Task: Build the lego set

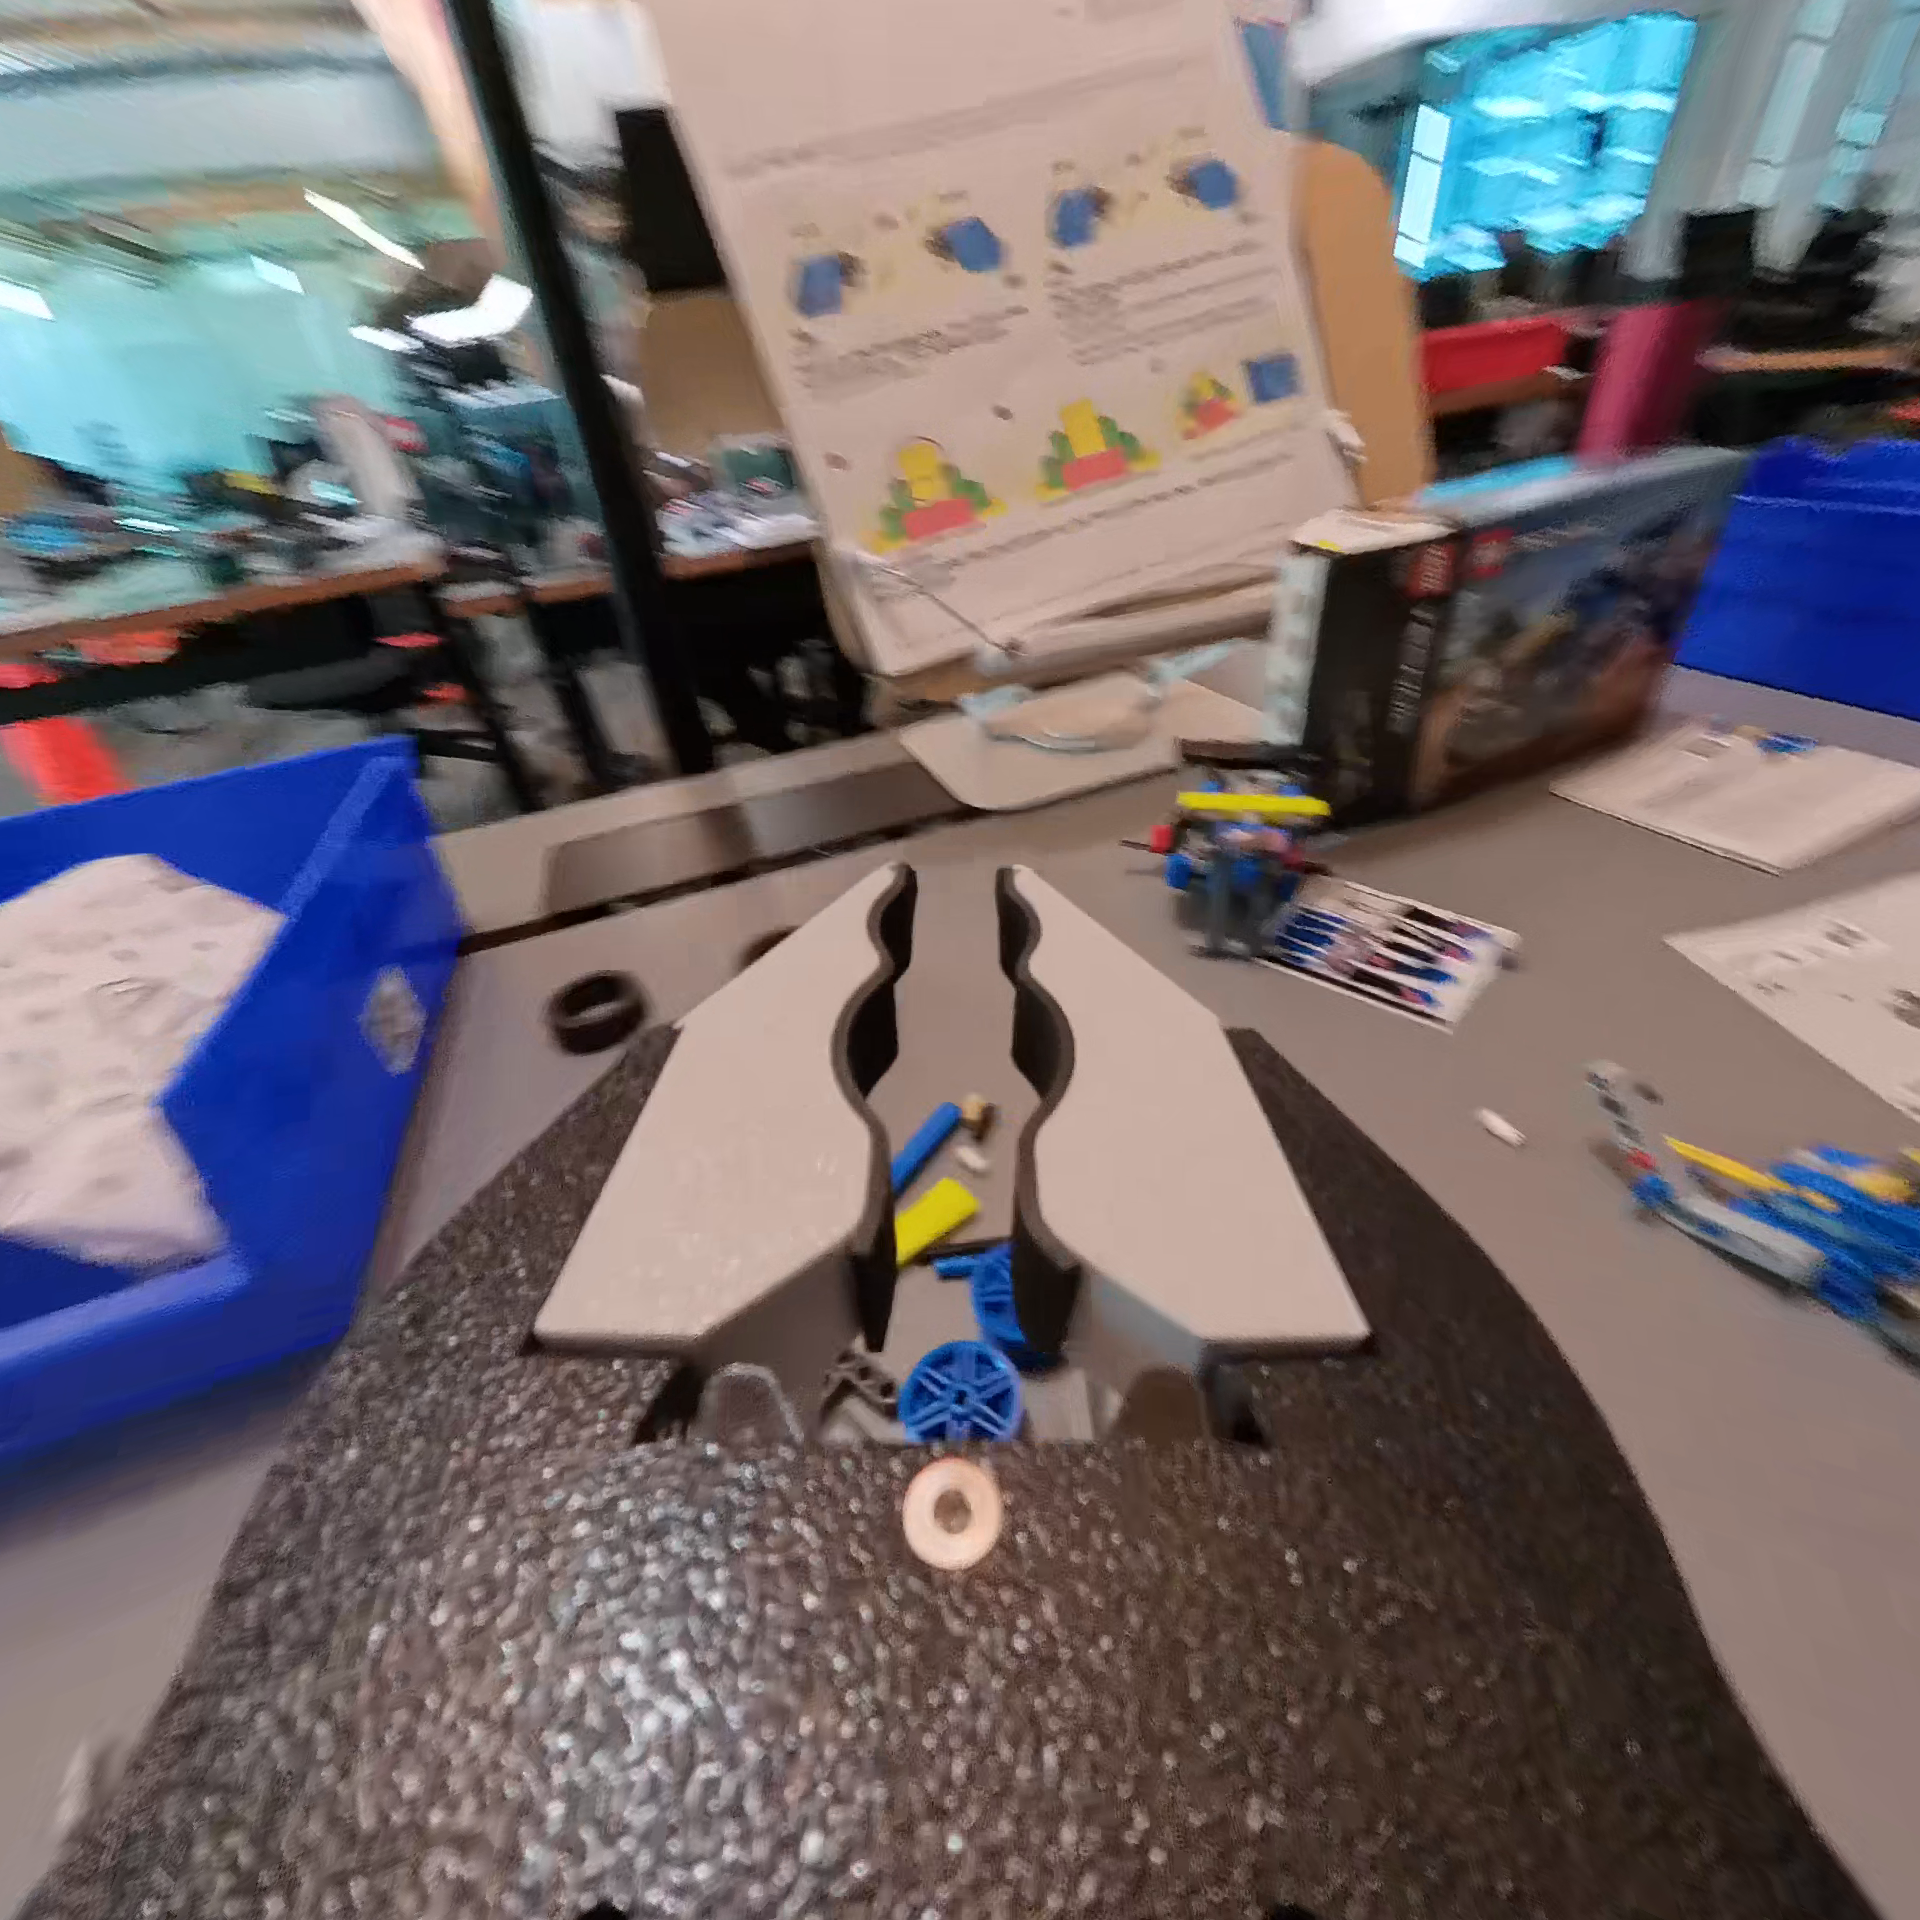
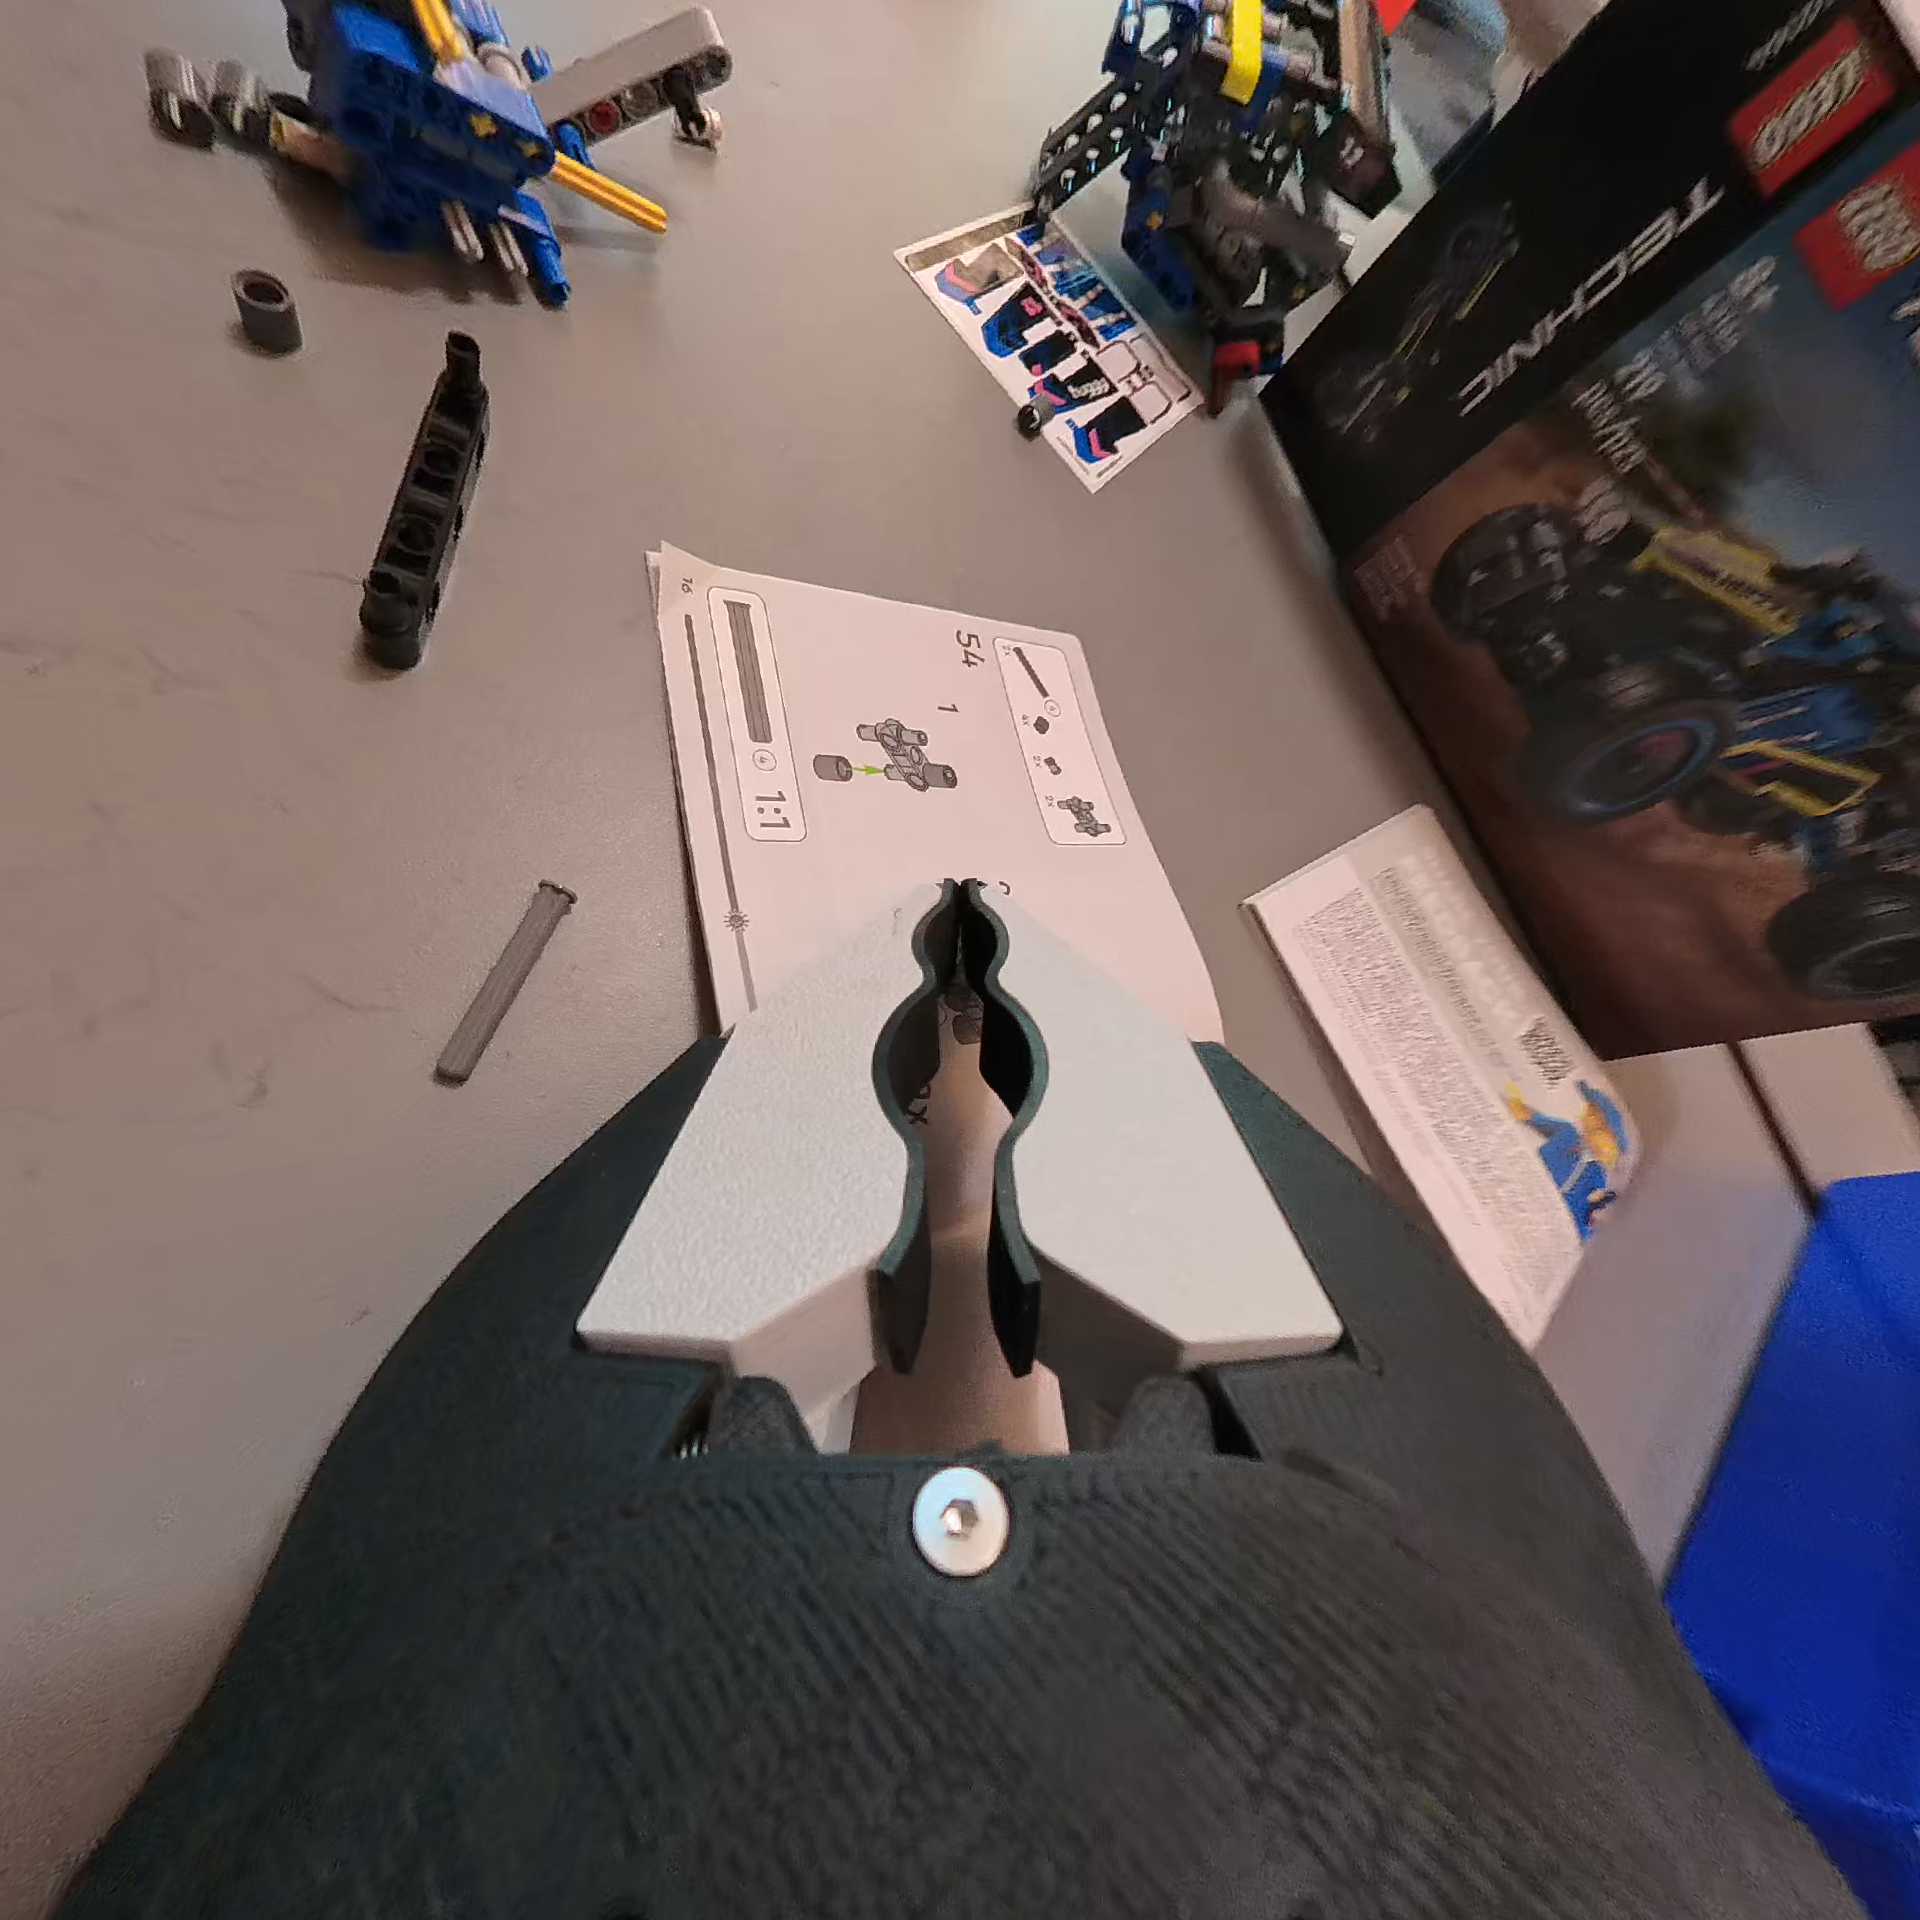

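Note:
In the left wrist view my left gripper (image 1: 958,883) is open and empty, hovering over loose parts on the grey table (image 1: 1558,1455): a blue pin (image 1: 925,1143), a yellow piece (image 1: 935,1210) and a blue wheel hub (image 1: 961,1392). A part-built blue and yellow assembly (image 1: 1242,852) stands beyond it, and another blue subassembly (image 1: 1787,1205) lies to the right. In the right wrist view my right gripper (image 2: 961,889) is shut, its tips over an open instruction page (image 2: 894,748). I see nothing held in it. The two assemblies (image 2: 447,135) (image 2: 1216,156) lie far ahead.
A black beam (image 2: 426,499), grey axle (image 2: 504,982) and dark bushing (image 2: 268,310) lie left of the page. A sticker sheet (image 2: 1049,332), set box (image 2: 1662,520), booklet (image 2: 1444,1049) and blue bin (image 2: 1818,1455) are right. Another blue bin (image 1: 291,1039) and a black tyre (image 1: 597,1008) are left. The grippers' ends are close to 40 centimeters from one another. To reach the blue wheel hub (image 1: 961,1392) in a straight line is about 12 centimeters for my left fingers, about 40 centimeters for my right. From my left tips it is roughly 15 centimeters to the yellow piece (image 1: 935,1210); from my right, 35 centimeters. The blue pin (image 1: 925,1143) lies some 15 centimeters from my left tips, 35 centimeters from my right tips.

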{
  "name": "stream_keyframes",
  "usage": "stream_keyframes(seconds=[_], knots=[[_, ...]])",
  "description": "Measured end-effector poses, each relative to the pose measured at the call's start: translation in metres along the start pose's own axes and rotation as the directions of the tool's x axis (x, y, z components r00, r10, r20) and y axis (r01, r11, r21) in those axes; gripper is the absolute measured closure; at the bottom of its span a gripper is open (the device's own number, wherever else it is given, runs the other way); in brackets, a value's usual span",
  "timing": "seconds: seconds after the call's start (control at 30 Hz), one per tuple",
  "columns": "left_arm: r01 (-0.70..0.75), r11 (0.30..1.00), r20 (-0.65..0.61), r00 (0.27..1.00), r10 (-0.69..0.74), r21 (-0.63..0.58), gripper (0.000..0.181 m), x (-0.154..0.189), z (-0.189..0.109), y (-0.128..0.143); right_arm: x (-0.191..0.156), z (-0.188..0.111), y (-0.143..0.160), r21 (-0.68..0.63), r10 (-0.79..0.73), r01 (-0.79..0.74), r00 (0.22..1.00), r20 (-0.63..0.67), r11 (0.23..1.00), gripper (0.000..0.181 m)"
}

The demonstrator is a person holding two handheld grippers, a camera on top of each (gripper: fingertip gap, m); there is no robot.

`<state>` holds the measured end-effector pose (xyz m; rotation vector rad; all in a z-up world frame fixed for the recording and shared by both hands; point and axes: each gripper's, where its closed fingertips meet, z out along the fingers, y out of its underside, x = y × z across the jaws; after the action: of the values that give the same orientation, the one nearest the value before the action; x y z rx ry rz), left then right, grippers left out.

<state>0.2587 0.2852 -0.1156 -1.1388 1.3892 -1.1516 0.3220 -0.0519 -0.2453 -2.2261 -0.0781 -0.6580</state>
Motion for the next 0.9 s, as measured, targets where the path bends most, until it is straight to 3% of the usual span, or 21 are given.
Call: stream_keyframes(seconds=[0.07,0.13,0.2,0.43,0.9], knots=[[-0.013,0.985,-0.180,0.983,-0.018,-0.171,0.169,0.026,0.001,0.018,0.000,0.000,0.000,0.003,-0.021,0.021,1.000,-0.019,1.000,0.181],[-0.082,0.924,-0.316,0.948,-0.044,-0.374,0.165,0.050,-0.010,0.048,0.000,0.000,-0.001,0.003,-0.030,0.030,0.999,-0.027,1.000,0.181],[-0.201,0.867,-0.384,0.923,0.012,-0.457,0.161,0.063,-0.024,0.072,0.000,-0.001,-0.001,0.004,-0.033,0.033,0.999,-0.030,0.999,0.181],[-0.327,0.767,-0.409,0.908,0.093,-0.552,0.162,0.076,-0.037,0.118,0.000,0.000,-0.001,0.003,-0.024,0.024,0.999,-0.022,1.000,0.181],[-0.308,0.752,-0.403,0.913,0.061,-0.583,0.178,0.077,-0.029,0.131,0.000,0.000,0.000,0.002,-0.018,0.019,1.000,-0.017,1.000,0.181]])
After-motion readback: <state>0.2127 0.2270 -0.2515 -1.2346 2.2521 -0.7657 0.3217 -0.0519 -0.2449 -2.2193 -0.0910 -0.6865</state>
